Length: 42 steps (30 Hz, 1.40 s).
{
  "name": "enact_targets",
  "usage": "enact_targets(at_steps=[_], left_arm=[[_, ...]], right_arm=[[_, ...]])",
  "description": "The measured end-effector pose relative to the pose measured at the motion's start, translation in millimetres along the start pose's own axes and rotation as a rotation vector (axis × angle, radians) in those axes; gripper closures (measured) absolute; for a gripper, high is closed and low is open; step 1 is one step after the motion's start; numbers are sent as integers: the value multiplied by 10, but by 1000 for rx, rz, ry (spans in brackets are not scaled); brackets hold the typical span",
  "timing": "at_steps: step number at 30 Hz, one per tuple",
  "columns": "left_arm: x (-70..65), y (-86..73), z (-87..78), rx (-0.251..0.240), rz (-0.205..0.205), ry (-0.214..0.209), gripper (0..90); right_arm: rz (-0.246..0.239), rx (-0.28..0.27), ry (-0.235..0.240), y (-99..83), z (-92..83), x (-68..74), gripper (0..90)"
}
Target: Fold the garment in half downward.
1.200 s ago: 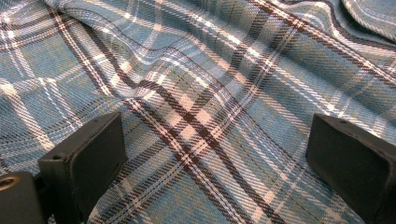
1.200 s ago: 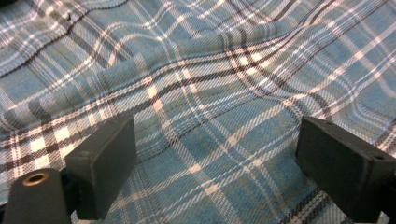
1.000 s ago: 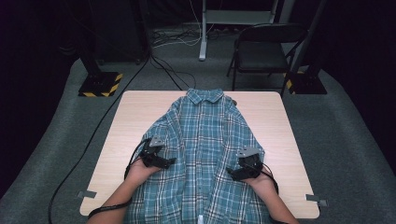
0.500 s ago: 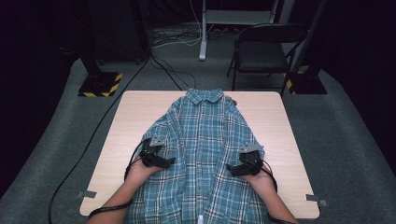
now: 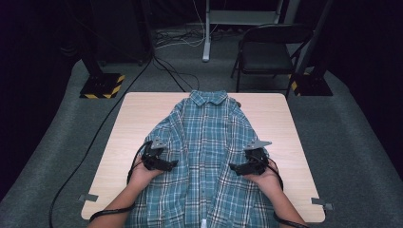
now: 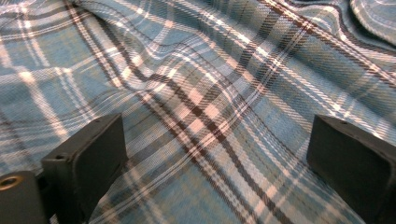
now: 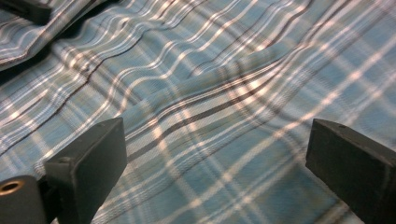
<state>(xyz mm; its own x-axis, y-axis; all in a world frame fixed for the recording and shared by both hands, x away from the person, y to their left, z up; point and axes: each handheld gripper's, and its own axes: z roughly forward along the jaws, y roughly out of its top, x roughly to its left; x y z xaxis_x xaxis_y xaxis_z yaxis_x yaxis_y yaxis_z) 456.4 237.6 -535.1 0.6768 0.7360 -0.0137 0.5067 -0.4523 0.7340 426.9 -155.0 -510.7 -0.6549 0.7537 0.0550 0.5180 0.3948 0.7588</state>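
At the bottom of the high view, two forearms come in and each hand holds a gripper over a plaid shirt [image 5: 209, 156]. The left gripper [image 5: 167, 165] sits at lower left of centre, its jaws pointing toward the middle of the frame; the right gripper [image 5: 236, 168] mirrors it at lower right of centre, pointing back toward the middle. Both hover low over the cloth, well apart from each other, with the shirt's front between them.

In the left gripper view the two black jaws stand wide apart at the lower corners, nothing between them but blue, white and brown check fabric lying in soft folds [image 6: 205, 107]. The right gripper view shows the same: jaws spread, a raised crease of the shirt [image 7: 219, 93] running between them.

The shirt lies spread down the middle of the pale wooden bench [image 5: 128, 118], its hem hanging off the near edge at the bottom of the frame and its collar [image 5: 208, 97] at the far edge, upper centre. Small tape tabs [image 5: 88, 197] mark the bench's near corners.

Beyond the bench, on grey carpet, a black folding chair [image 5: 266, 52] stands at upper right, a yellow-and-black striped stand base [image 5: 102, 85] at upper left, and cables [image 5: 171, 71] trail across the floor.
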Motion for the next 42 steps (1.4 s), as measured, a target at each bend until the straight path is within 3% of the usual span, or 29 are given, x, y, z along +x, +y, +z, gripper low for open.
enact_targets(at_steps=[5,9,14,16,20,23,26,32,34,39,42], left_arm=[[162,103,-123,-13,-51,-45,47],[276,216,-98,-18,-71,-29,88],[323,346,79,20,-33,23,118],[338,386,143,26,-23,27,138],[365,427,239,43,-1,37,165],[385,409,310,62,11,31,174],[394,396,310,48,15,25,182],[415,425,281,44,-2,33,233],[441,451,252,24,-5,49,230],[555,516,234,4,1,48,232],[618,525,256,2,-12,38,242]], right_arm=[[-24,21,-61,70,-89,-76,92],[-35,42,-74,173,-69,-147,133],[-47,74,-70,310,141,-217,188],[-53,95,-62,344,254,-246,217],[-62,97,-87,368,419,-285,239],[-30,98,-87,355,482,-351,282],[-27,125,-88,316,525,-388,324],[-32,123,-97,326,515,-392,329],[-15,90,-94,340,488,-393,322],[17,40,-108,391,438,-493,313],[37,48,-122,407,449,-589,301]])
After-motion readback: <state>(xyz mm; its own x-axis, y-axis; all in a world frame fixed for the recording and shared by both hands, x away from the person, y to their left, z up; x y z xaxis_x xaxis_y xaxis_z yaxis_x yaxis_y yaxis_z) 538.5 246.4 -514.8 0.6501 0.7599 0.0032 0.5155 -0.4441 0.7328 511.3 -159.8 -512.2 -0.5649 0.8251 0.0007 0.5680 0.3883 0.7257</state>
